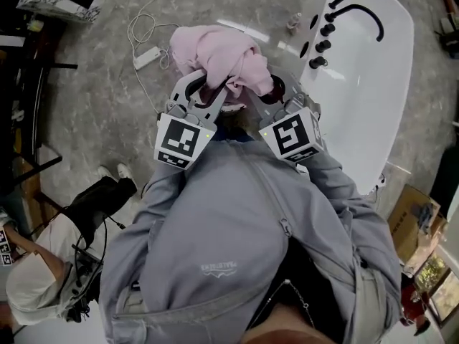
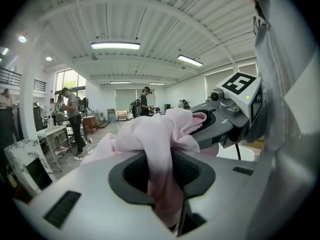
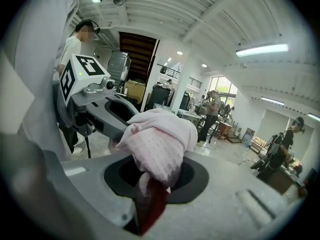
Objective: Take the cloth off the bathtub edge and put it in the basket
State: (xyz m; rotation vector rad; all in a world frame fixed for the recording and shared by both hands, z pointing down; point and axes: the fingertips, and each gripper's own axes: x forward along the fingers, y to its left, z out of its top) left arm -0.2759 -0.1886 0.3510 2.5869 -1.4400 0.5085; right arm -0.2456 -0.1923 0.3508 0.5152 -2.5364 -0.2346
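Hanging bunched above the floor (image 1: pixel 100 92), just beside the bathtub (image 1: pixel 373 92), the cloth (image 1: pixel 215 52) was held off the tub edge. The left gripper (image 1: pixel 206 90) and right gripper (image 1: pixel 267 92) were each clamped on a fold, likely so nothing trailed. No basket was seen.

A grey mottled stone floor (image 1: pixel 93 113) carries everything; a glossy white bathtub (image 1: pixel 376 92) stands on it at upper right; a small white rectangular power block (image 1: pixel 146 57) lies near top centre, its thin white cable (image 1: pixel 130 29) looped beside it; a brown cardboard box (image 1: pixel 412 221) sits at the right edge; a marble-patterned box (image 1: pixel 54 2) rests top left.
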